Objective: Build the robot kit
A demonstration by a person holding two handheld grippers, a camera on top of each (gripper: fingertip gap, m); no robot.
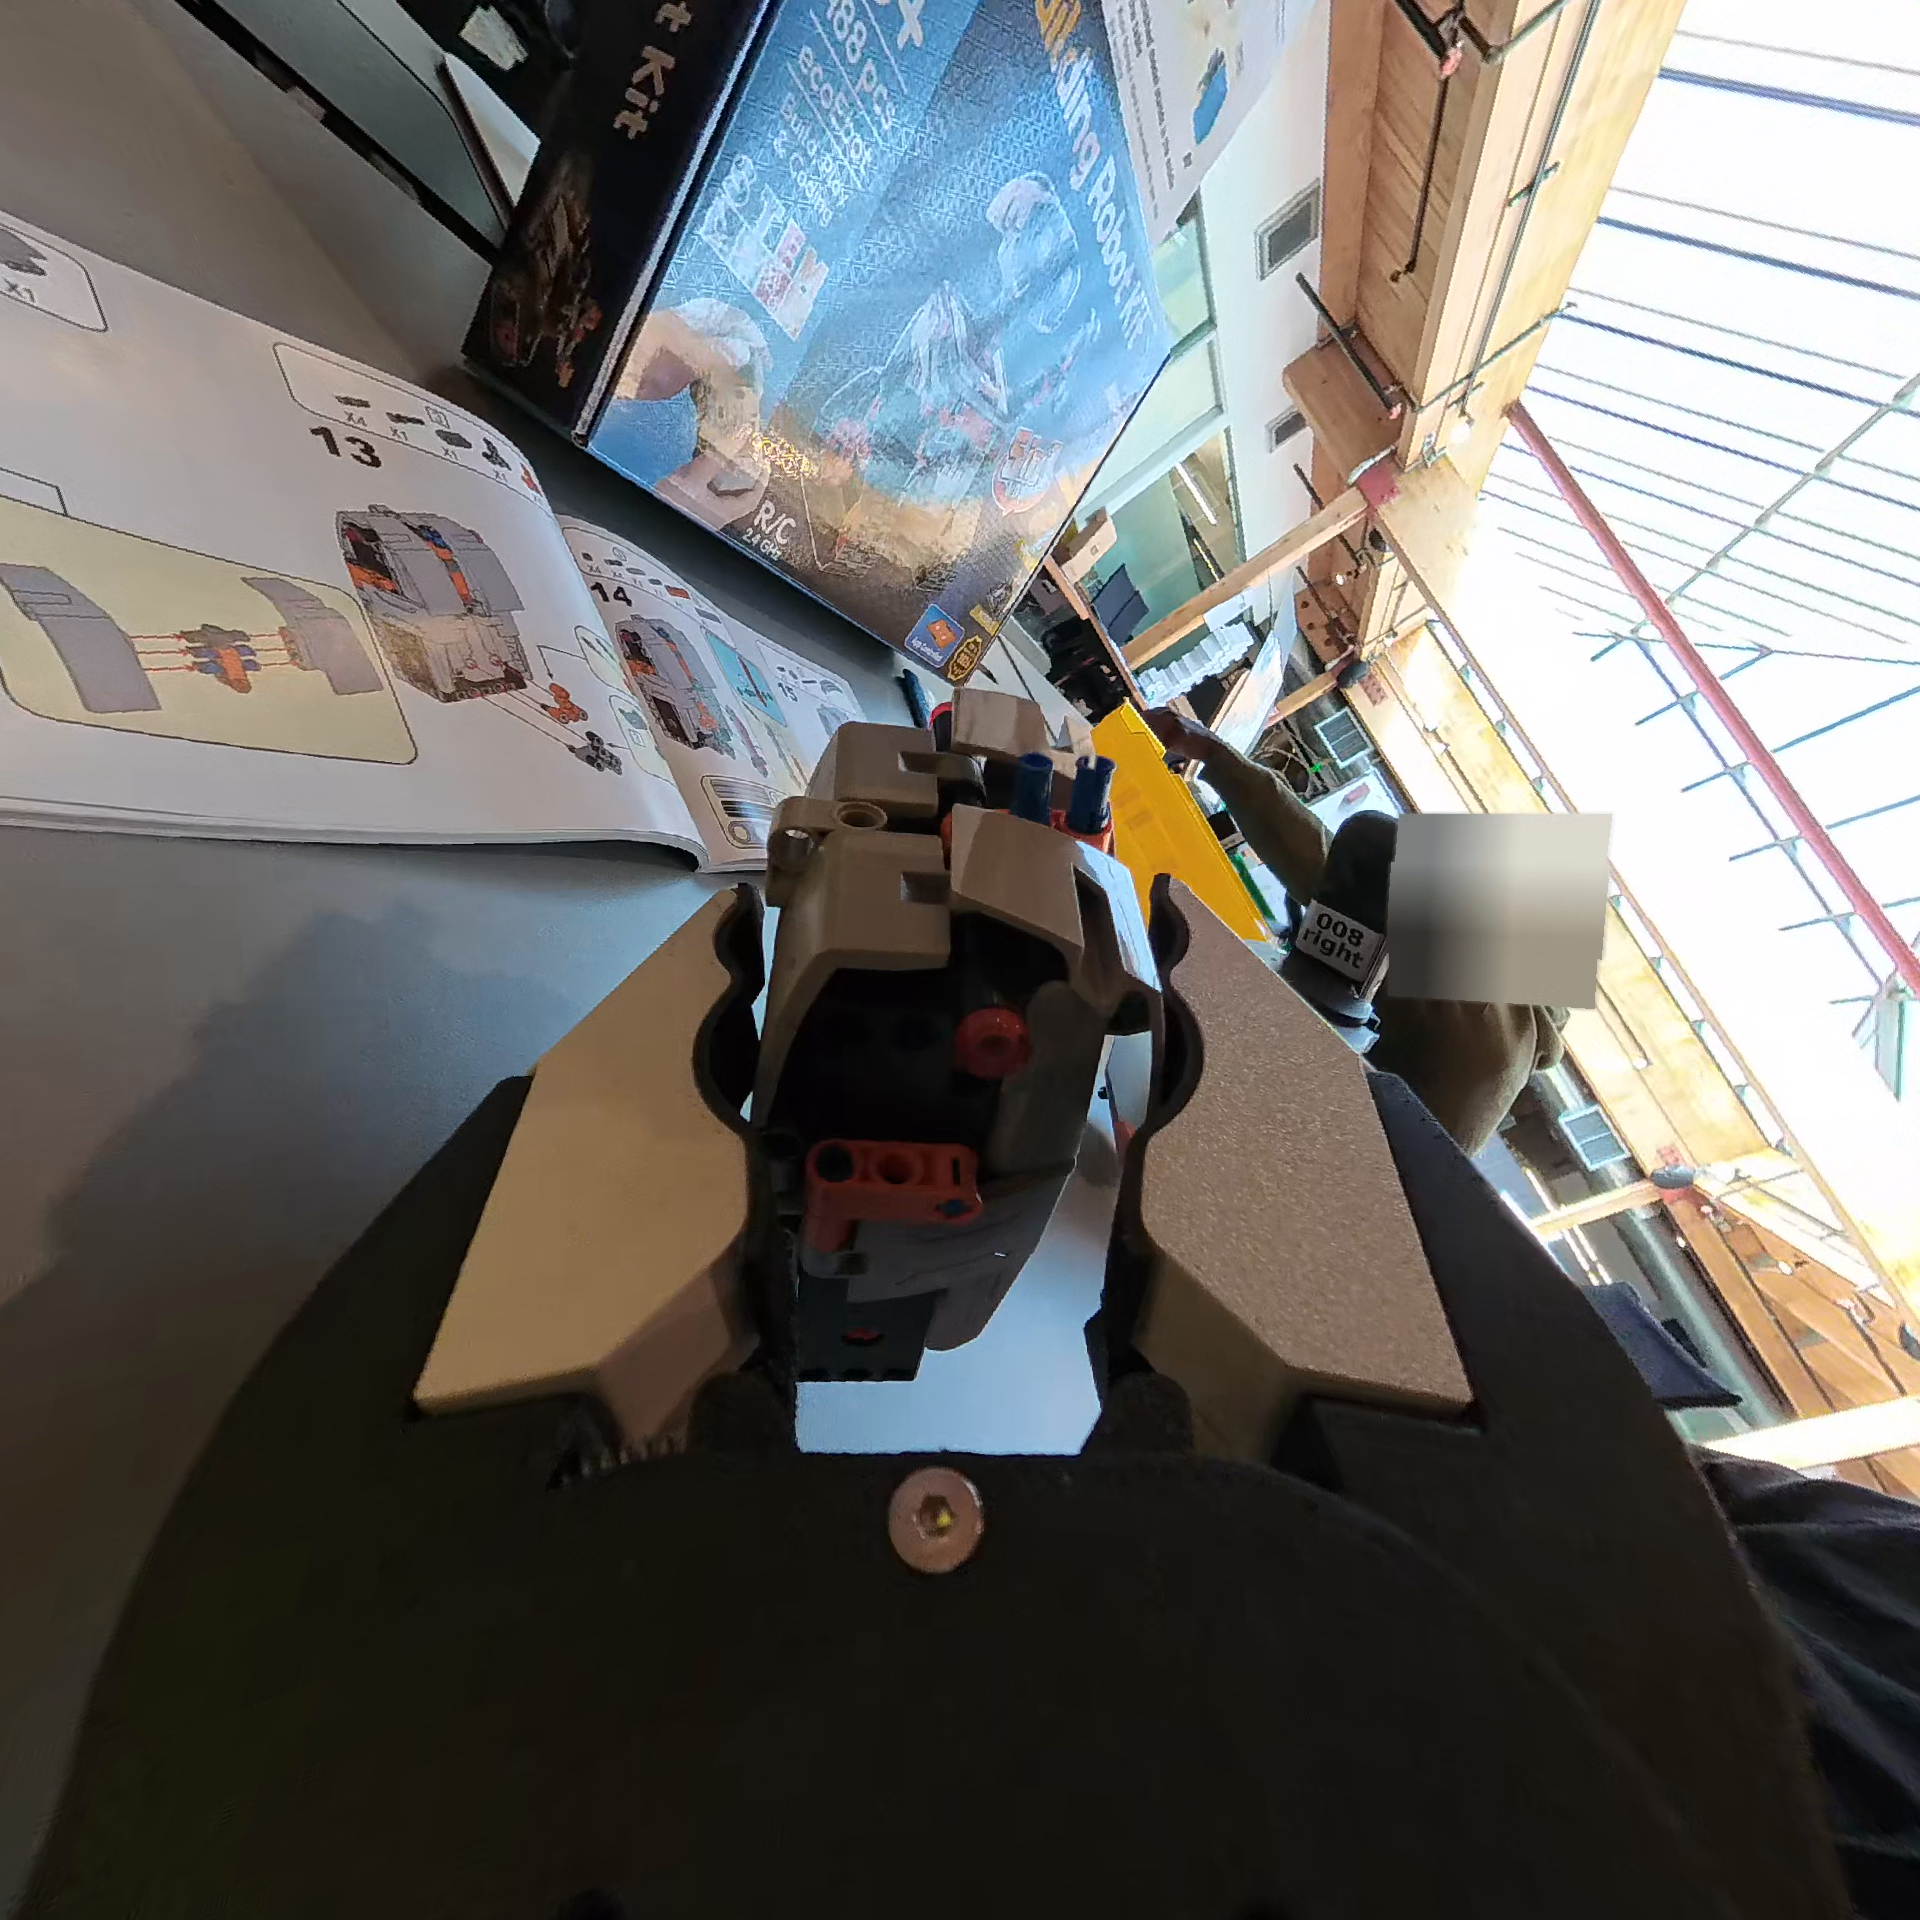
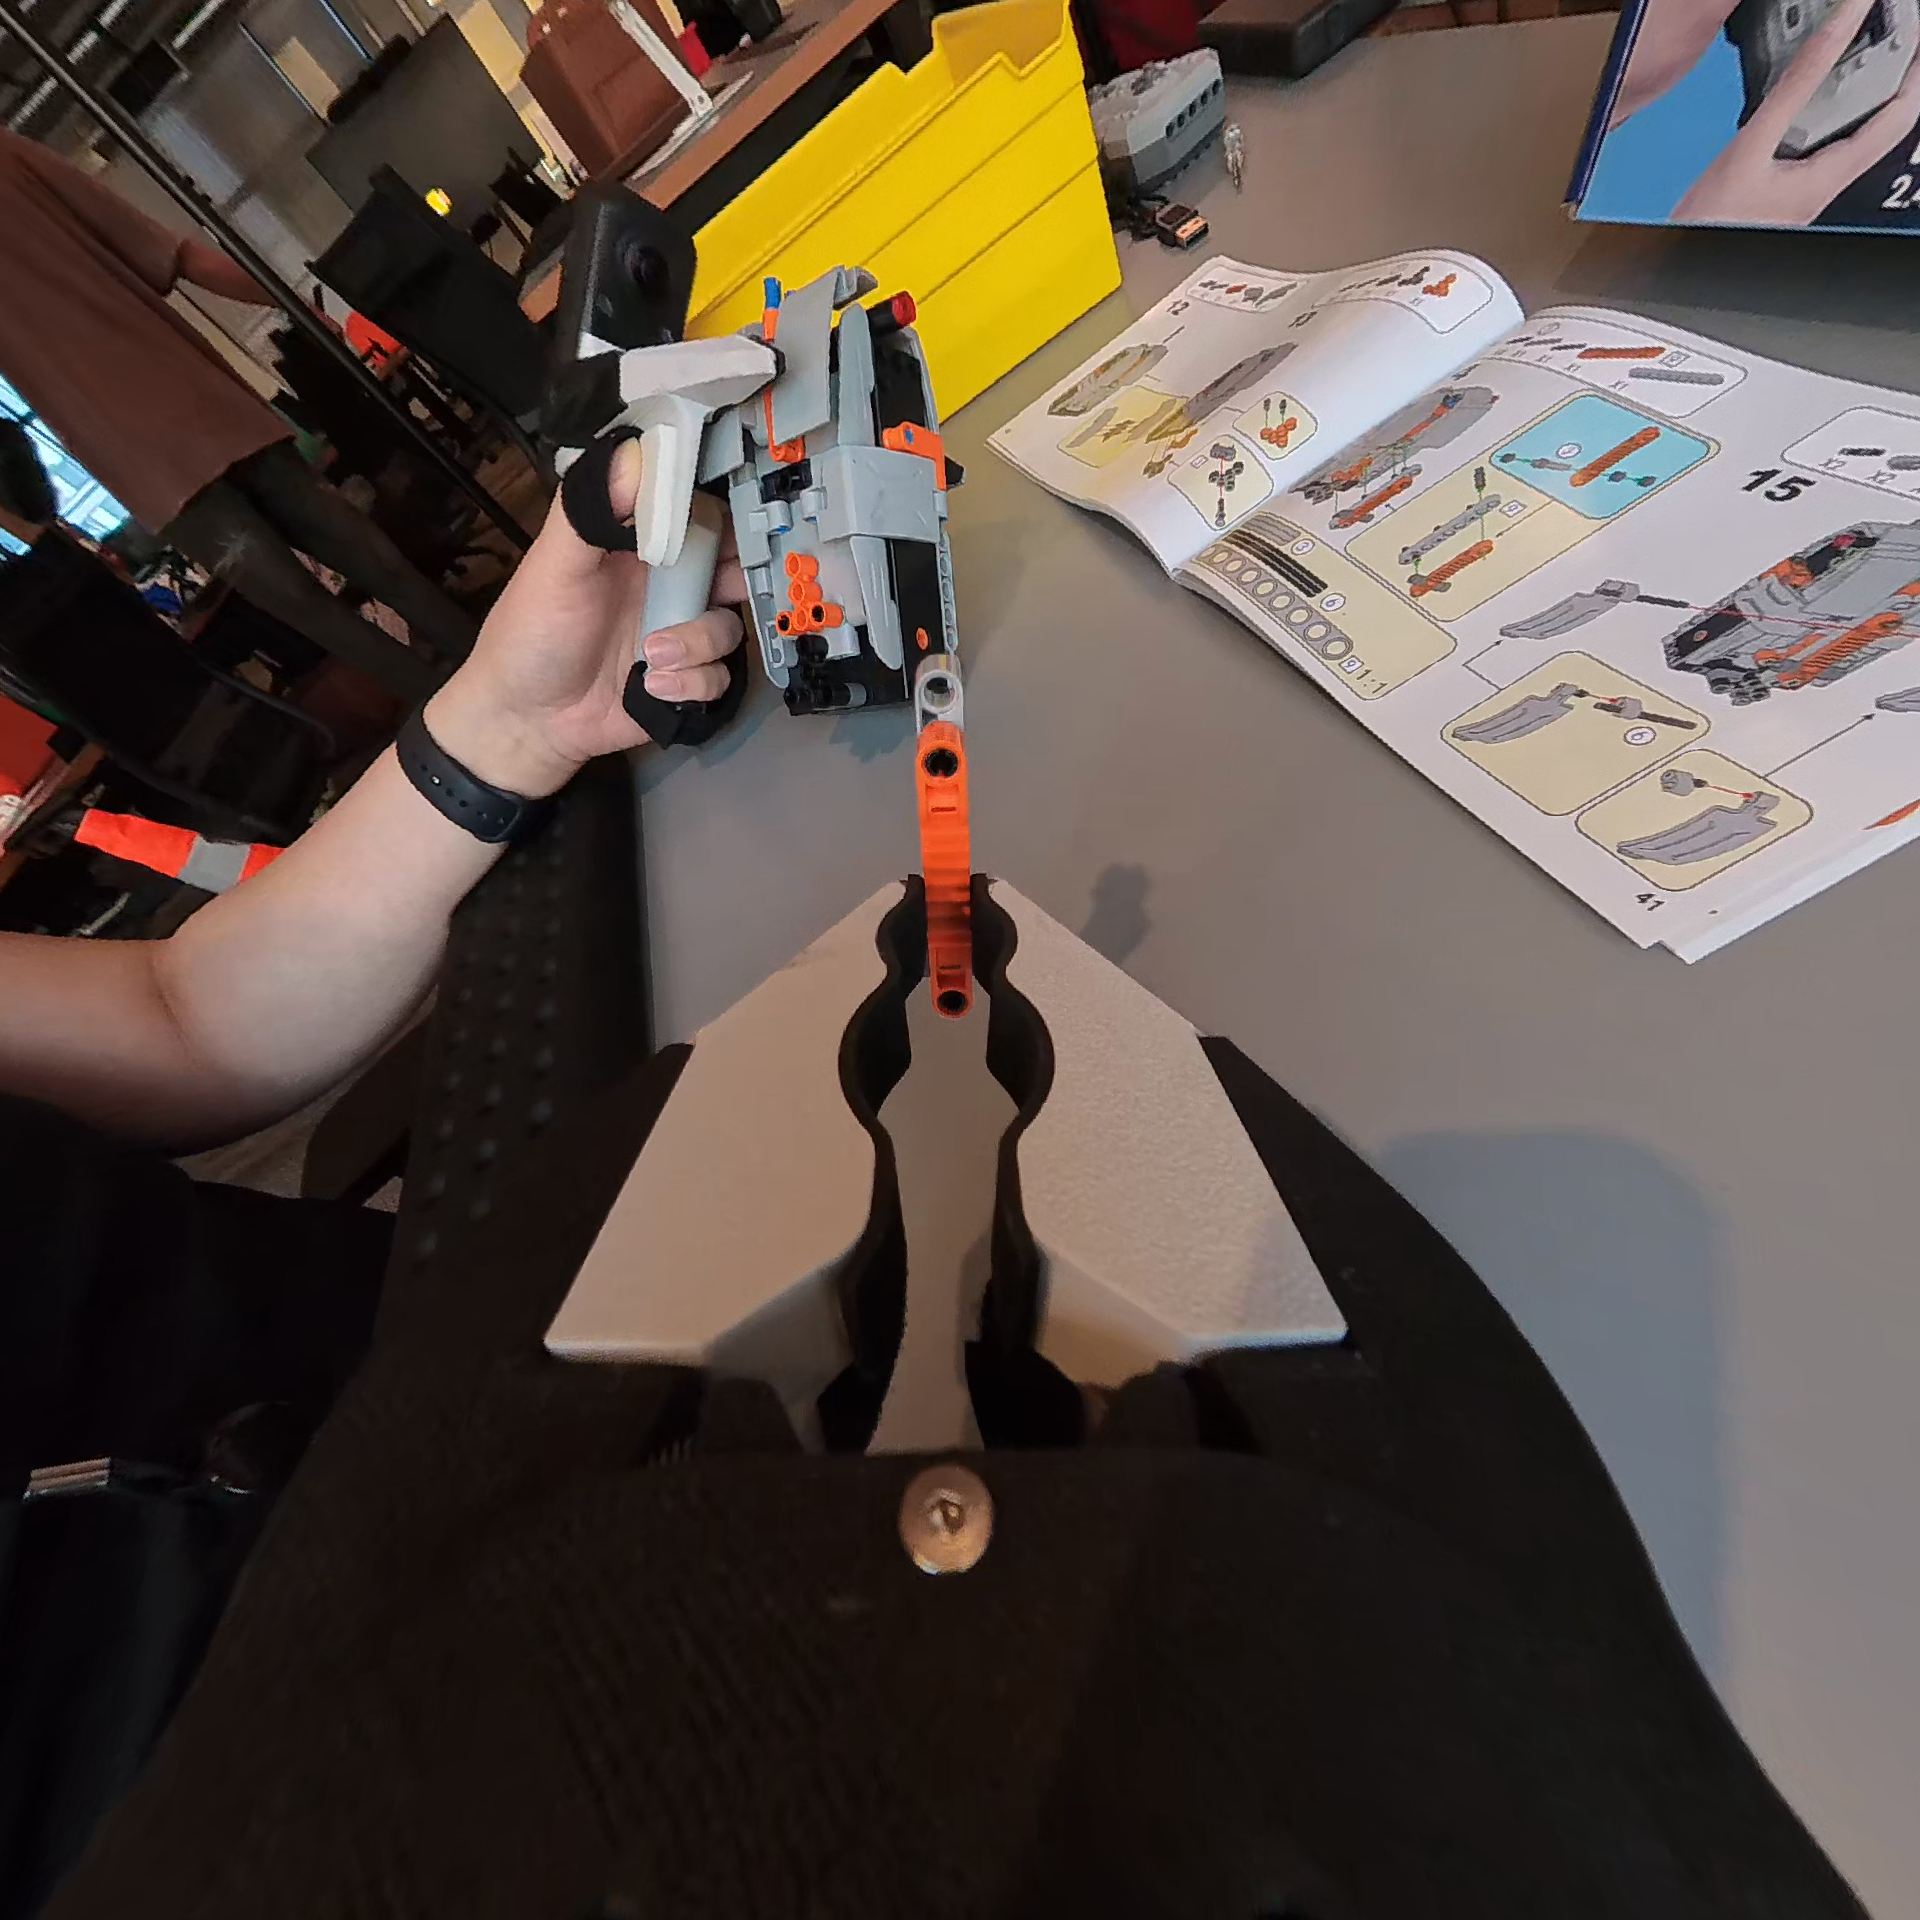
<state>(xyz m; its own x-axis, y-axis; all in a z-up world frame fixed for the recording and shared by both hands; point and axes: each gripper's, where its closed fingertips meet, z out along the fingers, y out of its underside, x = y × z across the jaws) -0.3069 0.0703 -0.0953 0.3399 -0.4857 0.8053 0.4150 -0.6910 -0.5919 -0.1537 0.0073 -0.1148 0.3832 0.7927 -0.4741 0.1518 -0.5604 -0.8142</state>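
Left wrist view shows our left gripper (image 1: 951,935) with its two grey fingers spread about halfway and pressed on both sides of a toy model (image 1: 935,997) built from grey, black, orange and blue blocks. We hold the model up in the air, above the grey table (image 1: 260,1039). An open instruction booklet (image 1: 312,644) lies flat on the table to the left. A big blue box (image 1: 883,343) stands behind the booklet, and a darker box (image 1: 582,208) stands beside it.

In the right wrist view, our right gripper (image 2: 940,914) has its fingers almost closed, and they pinch a thin orange beam (image 2: 948,862) near the tips. The beam sticks out forward, and a small grey piece (image 2: 940,694) sits at its far end. That grey piece is right at the bottom corner of the model (image 2: 842,499); we cannot tell if they touch. We also see the left gripper (image 2: 686,416) there, held in a bare hand (image 2: 582,665) with a black band on the wrist. A yellow bin (image 2: 935,197) sits on the table (image 2: 1351,1195) behind the model. The booklet (image 2: 1507,582) lies open to the right, and the corner of the blue box (image 2: 1745,114) shows at the top right.
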